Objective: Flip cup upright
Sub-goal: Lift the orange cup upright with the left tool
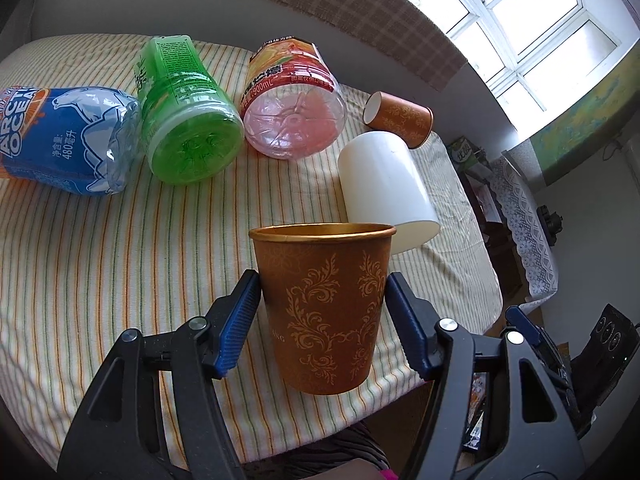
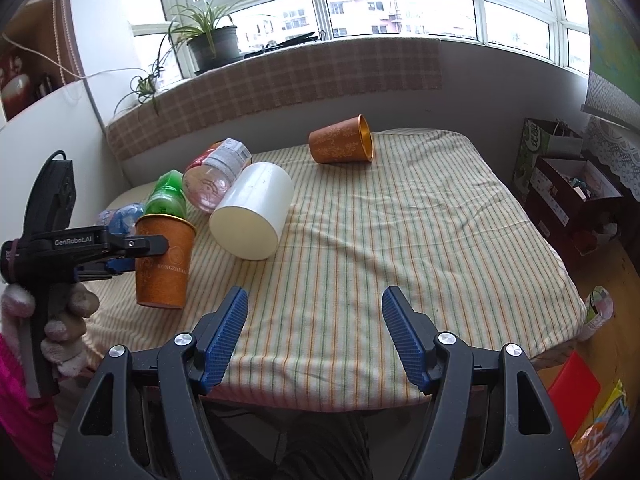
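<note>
A brown patterned paper cup (image 1: 326, 308) stands upright, mouth up, on the striped tablecloth (image 1: 120, 264) near the front edge. My left gripper (image 1: 320, 300) is shut on it, blue pads against both sides. The right wrist view shows the same cup (image 2: 164, 262) with the left gripper (image 2: 132, 252) on it. A second brown cup (image 1: 400, 119) lies on its side at the far edge; it also shows in the right wrist view (image 2: 342, 145). A white cup (image 1: 386, 188) lies on its side between them. My right gripper (image 2: 314, 324) is open and empty above the table's front edge.
Three plastic bottles lie on their sides at the left: blue (image 1: 60, 140), green (image 1: 184, 120) and red (image 1: 292, 108). Boxes and bags (image 2: 560, 188) stand on the floor to the right. A windowsill with a potted plant (image 2: 212, 40) runs behind the table.
</note>
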The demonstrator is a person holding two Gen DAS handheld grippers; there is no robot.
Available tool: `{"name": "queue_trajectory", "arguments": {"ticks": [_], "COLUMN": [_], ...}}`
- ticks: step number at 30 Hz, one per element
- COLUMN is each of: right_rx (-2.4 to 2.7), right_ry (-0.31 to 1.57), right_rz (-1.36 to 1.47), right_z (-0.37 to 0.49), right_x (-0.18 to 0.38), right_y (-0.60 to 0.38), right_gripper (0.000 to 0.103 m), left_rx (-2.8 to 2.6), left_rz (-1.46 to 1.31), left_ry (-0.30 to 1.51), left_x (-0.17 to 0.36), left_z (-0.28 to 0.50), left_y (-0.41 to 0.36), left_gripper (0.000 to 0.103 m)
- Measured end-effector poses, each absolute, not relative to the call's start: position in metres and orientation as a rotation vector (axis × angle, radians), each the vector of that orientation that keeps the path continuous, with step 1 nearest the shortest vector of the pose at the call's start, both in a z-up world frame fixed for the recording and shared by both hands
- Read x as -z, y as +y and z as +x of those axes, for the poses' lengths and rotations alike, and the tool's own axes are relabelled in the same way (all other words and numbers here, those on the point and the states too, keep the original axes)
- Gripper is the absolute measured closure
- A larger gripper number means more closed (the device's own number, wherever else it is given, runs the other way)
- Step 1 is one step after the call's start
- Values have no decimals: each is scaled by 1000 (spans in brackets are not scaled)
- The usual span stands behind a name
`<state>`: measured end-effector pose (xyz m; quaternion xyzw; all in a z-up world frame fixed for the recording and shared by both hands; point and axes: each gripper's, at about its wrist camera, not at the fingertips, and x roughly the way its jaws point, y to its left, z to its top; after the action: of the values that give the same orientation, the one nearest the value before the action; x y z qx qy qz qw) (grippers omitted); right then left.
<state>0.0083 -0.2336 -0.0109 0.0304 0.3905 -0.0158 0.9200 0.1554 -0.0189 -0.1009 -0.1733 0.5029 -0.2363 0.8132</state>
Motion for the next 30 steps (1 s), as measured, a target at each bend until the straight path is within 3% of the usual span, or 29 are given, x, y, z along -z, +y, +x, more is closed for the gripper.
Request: {"name": "queue_trajectory", "arguments": {"ticks": [30], "right_rx": [20], "right_ry": [807], "right_rz": [50], "right_z": [9], "right_x": [12], "right_y": [-225], "right_gripper": [34], "left_rx": [378], "left_rz": [-171], "left_ry": [847], "left_x": [85], "left_z": [138], "left_y": [-36], "left_gripper": [37]}}
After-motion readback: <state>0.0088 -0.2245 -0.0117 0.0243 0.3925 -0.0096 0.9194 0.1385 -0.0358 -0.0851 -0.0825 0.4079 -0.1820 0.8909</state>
